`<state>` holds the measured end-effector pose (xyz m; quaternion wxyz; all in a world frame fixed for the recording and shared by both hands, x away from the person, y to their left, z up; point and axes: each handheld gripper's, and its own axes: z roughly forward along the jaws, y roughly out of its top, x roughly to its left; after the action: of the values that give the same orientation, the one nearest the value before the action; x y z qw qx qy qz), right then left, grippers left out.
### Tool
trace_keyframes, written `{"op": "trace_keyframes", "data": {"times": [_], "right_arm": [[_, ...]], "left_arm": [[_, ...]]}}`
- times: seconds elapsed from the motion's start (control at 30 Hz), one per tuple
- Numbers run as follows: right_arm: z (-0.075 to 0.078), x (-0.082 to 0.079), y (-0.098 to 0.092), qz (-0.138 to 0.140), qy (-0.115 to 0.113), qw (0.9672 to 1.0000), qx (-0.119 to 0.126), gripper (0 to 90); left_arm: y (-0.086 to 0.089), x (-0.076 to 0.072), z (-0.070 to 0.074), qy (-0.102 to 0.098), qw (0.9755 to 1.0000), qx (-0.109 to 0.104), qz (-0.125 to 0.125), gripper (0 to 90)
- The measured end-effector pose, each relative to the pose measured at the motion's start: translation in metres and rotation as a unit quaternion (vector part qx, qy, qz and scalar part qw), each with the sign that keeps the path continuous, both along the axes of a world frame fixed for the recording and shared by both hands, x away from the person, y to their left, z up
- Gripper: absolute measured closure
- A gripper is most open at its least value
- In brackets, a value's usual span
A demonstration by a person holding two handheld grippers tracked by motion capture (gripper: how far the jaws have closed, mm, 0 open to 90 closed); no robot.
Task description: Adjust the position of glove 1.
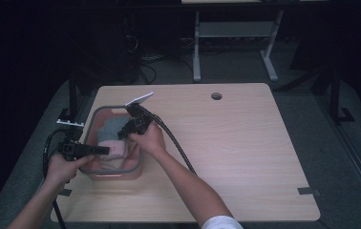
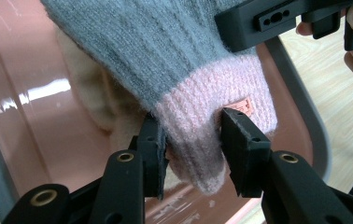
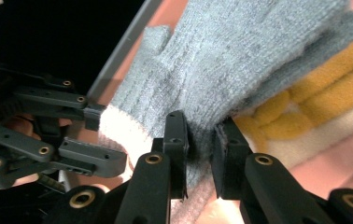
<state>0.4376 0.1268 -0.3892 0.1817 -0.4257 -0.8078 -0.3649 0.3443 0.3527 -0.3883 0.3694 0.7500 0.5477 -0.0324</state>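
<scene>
On the surface (image 1: 245, 143), both hand-held grippers, left (image 2: 191, 140) and right (image 3: 199, 140), pinch a soft, light, floppy glove (image 2: 174, 60); its pink cuff (image 2: 212, 116) grips best.

In the left gripper view we are losing the grey glove's (image 2: 165, 46) fingers past the top edge. The glove is hiding most of the cream fabric (image 2: 95, 102) beneath. In the high view the pink tub's (image 1: 103, 174) contents are appearing too small to identify.
</scene>
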Motion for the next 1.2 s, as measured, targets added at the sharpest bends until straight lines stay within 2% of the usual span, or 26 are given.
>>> {"op": "trace_keyframes", "data": {"times": [0.23,0.47,0.63,0.83,0.9,1.1,1.2], "right_arm": [[-0.005,-0.001,0.006,0.012,-0.013,0.9995,-0.026,76.2],[-0.005,0.001,0.007,0.016,-0.022,0.9989,-0.038,70.3],[0.001,0.003,0.004,0.017,-0.030,0.9984,-0.045,64.5],[0.009,0.004,-0.005,0.014,-0.039,0.9982,-0.042,58.1],[0.013,0.004,-0.007,0.012,-0.048,0.9979,-0.041,56.3],[0.021,0.005,-0.016,0.012,-0.055,0.9978,-0.036,54.4],[0.026,0.004,-0.021,0.011,-0.059,0.9977,-0.031,54.3]], "left_arm": [[-0.002,0.001,-0.006,0.009,0.9997,0.023,-0.008,61.3],[-0.001,0.002,-0.008,0.009,0.9995,0.031,0.000,57.7],[0.001,0.002,-0.007,0.006,0.9996,0.027,0.009,55.6],[-0.001,0.001,-0.003,-0.010,0.9996,0.023,0.014,52.7],[-0.001,0.001,0.000,-0.016,0.9995,0.023,0.016,51.4],[-0.002,0.002,0.010,-0.034,0.9989,0.019,0.024,49.0],[-0.002,0.003,0.015,-0.037,0.9989,0.018,0.021,48.2]]}}
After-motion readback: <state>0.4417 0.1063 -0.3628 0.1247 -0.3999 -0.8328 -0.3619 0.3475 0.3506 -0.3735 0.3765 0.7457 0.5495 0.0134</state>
